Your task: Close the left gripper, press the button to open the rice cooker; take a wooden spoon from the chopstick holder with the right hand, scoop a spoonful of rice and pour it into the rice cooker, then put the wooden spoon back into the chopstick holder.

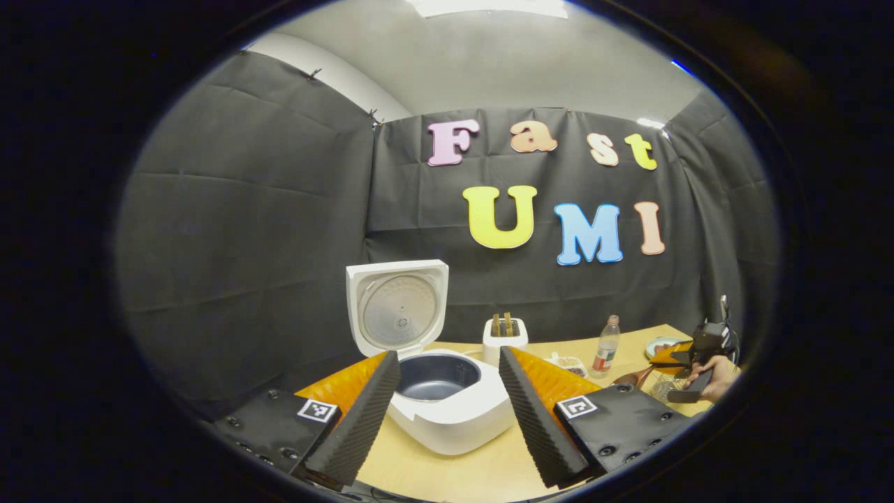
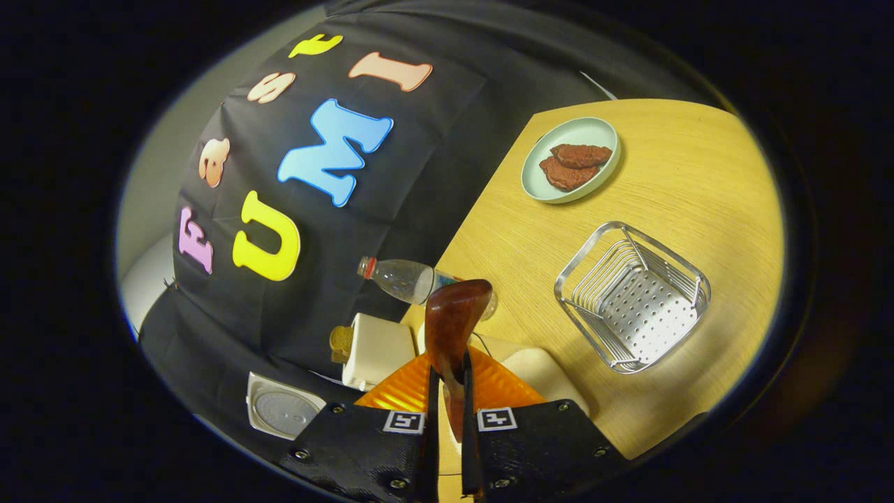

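On the light wooden bench (image 1: 454,475), the open white rice cooker (image 1: 447,405) stands in front, with the white toaster (image 1: 505,337) behind it to the right and the clear plastic bottle (image 1: 606,346) farther right.

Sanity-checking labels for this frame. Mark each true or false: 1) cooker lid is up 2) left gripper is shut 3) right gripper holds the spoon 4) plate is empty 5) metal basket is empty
1) Cooker lid is up: true.
2) Left gripper is shut: false, its fingers stand wide apart.
3) Right gripper holds the spoon: true, both fingers press on its handle.
4) Plate is empty: false, two brown pieces lie on it.
5) Metal basket is empty: true.
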`<control>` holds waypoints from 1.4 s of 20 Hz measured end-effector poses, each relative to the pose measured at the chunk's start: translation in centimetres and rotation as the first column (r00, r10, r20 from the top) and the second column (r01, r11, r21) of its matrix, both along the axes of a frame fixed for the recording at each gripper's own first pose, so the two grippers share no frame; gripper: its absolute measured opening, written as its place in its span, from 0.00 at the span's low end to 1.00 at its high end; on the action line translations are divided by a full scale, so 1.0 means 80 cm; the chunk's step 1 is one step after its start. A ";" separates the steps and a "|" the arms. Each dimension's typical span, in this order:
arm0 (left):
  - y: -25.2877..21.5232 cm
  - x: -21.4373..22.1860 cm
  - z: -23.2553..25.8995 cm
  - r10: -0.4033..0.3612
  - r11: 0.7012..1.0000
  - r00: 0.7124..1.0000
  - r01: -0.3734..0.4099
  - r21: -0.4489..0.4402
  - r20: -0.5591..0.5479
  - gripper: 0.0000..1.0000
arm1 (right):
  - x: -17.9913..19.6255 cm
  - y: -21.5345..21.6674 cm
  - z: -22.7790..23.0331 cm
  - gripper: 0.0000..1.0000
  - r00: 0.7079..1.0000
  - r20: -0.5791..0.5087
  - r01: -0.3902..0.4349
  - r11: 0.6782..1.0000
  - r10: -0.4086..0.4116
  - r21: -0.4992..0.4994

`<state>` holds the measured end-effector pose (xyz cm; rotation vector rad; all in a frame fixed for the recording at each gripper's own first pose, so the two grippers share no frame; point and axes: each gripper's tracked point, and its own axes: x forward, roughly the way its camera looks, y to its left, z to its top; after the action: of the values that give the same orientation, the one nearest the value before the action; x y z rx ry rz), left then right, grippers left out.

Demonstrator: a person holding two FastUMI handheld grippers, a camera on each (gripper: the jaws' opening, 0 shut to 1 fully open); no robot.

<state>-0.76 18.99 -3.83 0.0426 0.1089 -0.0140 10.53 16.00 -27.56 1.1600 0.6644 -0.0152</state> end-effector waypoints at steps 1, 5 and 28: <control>-0.001 0.001 0.001 0.002 1.000 1.000 -0.002 0.003 0.004 0.98 | 0.002 -0.002 0.005 0.13 1.000 0.005 0.011 0.999 -0.011 0.033; -0.002 -0.001 0.005 0.007 1.000 1.000 -0.007 -0.006 0.017 0.98 | 0.013 0.002 0.032 0.13 0.999 0.016 0.045 0.982 -0.048 0.184; 0.056 -0.040 -0.025 0.136 0.988 0.991 -0.137 -0.072 -0.009 0.97 | 0.046 0.214 0.167 0.13 0.962 0.156 -0.263 0.914 0.224 0.310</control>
<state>-3.97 23.46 -5.80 -0.0370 0.1152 0.1189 14.23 33.14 -14.16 1.3774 0.7205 0.3873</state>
